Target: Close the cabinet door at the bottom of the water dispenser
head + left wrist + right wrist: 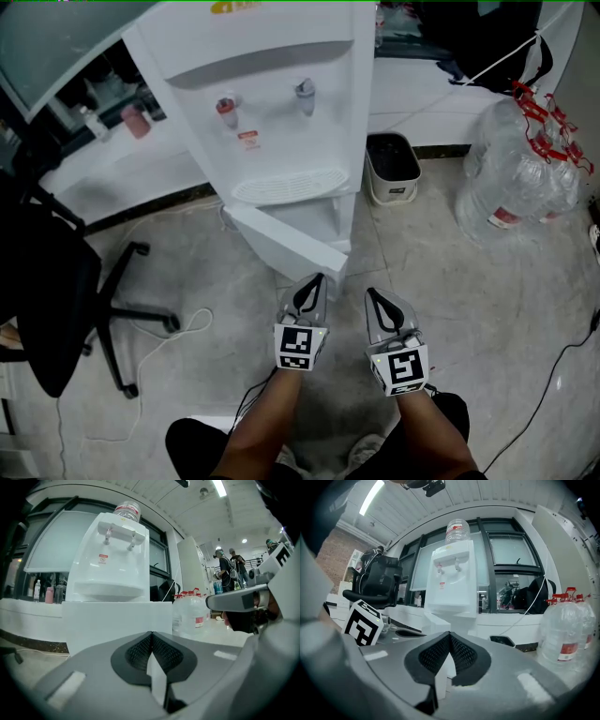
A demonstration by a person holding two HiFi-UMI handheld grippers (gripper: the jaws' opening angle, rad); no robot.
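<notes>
left gripper [312,281] jaws pressing together, gripping nothing, pointing at cabinet door [281,246] just ahead at 12 o'clock, probably lining up to push | right gripper [377,298] likewise pinching closed, empty, waiting at 3 o'clock | door hanging ajar beneath water dispenser [267,103]

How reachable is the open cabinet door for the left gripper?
Probably yes: the left gripper, jaws shut, sits just before the free edge of the door, and nothing shows between them.

Before you stands the water dispenser [272,103], its cabinet door [281,244] swung out toward you; bin [392,169] just right, bottles [516,178] farther right, chair [47,291] at your left.
</notes>
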